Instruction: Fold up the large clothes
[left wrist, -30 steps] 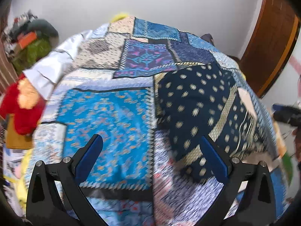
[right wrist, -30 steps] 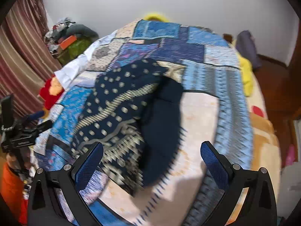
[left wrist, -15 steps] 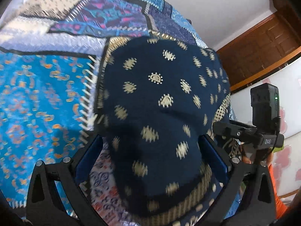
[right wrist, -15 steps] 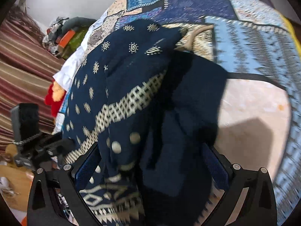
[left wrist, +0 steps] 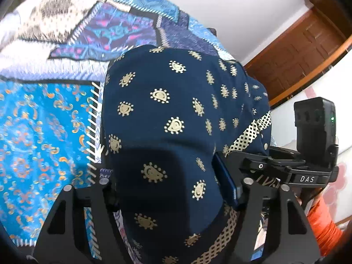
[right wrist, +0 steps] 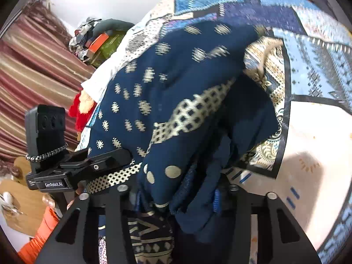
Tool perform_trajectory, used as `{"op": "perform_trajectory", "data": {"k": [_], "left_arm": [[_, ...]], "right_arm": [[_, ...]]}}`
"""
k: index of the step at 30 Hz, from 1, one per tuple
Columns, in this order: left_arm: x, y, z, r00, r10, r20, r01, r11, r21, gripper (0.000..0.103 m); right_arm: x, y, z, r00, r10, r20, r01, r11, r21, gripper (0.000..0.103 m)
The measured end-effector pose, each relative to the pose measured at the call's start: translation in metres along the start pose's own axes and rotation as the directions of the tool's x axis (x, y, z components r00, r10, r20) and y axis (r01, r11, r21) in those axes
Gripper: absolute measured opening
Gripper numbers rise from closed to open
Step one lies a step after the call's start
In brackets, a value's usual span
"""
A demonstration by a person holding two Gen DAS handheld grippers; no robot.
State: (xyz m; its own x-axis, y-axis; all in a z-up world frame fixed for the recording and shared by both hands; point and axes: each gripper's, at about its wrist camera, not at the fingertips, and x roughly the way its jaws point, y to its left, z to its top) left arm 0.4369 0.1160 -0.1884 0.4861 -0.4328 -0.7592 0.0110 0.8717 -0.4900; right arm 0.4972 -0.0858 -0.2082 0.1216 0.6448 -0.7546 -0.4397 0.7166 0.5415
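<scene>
Navy printed garment (left wrist: pixel 176 121) now sits pinched in both the left gripper (left wrist: pixel 169 189) and right gripper (right wrist: pixel 176 198), which were spread wide over the patchwork bedspread (left wrist: pixel 44 121) a second ago, so folding can probably start.

A patchwork bedspread (left wrist: pixel 48 114) in blues, purples and cream covers the bed. Beside its far edge lie a red soft toy (right wrist: pixel 80 112) and a heap of bags (right wrist: pixel 99 41), with a striped maroon curtain (right wrist: pixel 33 70) behind them. A brown wooden door (left wrist: pixel 308 39) stands against the white wall (left wrist: pixel 231 6).
</scene>
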Motion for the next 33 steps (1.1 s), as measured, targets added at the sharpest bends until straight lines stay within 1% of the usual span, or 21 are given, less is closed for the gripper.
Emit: {"op": "perform_trajectory", "data": {"k": [4,7,12,19,23,26,30,31,33], "left_arm": [[-0.033,-0.006,-0.010,1.000,0.002,0.021,-0.002,1.000,0.005,0.064],[-0.068,-0.012,-0.019,0.998,0.009,0.057,-0.011,1.000,0.027,0.064],[-0.119,-0.012,-0.032,0.994,0.015,0.106,-0.018,0.999,0.033,0.064],[-0.165,0.006,-0.047,0.987,0.046,0.151,-0.051,0.998,0.030,0.064],[-0.182,0.027,-0.062,0.985,0.076,0.152,-0.078,0.997,0.004,0.064],[-0.186,0.044,-0.074,0.986,0.106,0.132,-0.104,0.994,-0.021,0.064],[-0.181,0.075,-0.091,0.987,0.132,0.092,-0.126,0.990,-0.066,0.064],[-0.174,0.079,-0.092,0.987,0.135,0.084,-0.129,0.989,-0.075,0.064],[-0.165,0.098,-0.102,0.989,0.139,0.056,-0.132,0.985,-0.109,0.064]], "right_arm": [[-0.020,0.028,-0.010,1.000,-0.012,0.020,0.012,0.999,-0.035,0.036],[-0.036,0.054,-0.017,0.999,-0.010,0.042,0.012,0.998,-0.056,0.036],[-0.061,0.098,-0.029,0.997,0.014,0.077,-0.007,0.995,-0.097,0.036],[-0.066,0.153,-0.046,0.995,0.042,0.090,-0.029,0.988,-0.149,0.036],[-0.053,0.178,-0.055,0.995,0.063,0.075,-0.050,0.985,-0.165,0.036],[-0.034,0.189,-0.062,0.996,0.076,0.050,-0.067,0.985,-0.162,0.036],[0.000,0.196,-0.070,0.996,0.085,-0.003,-0.085,0.985,-0.148,0.036],[0.011,0.197,-0.073,0.996,0.086,-0.021,-0.088,0.986,-0.144,0.036],[0.031,0.199,-0.078,0.995,0.080,-0.055,-0.087,0.987,-0.138,0.036]]}}
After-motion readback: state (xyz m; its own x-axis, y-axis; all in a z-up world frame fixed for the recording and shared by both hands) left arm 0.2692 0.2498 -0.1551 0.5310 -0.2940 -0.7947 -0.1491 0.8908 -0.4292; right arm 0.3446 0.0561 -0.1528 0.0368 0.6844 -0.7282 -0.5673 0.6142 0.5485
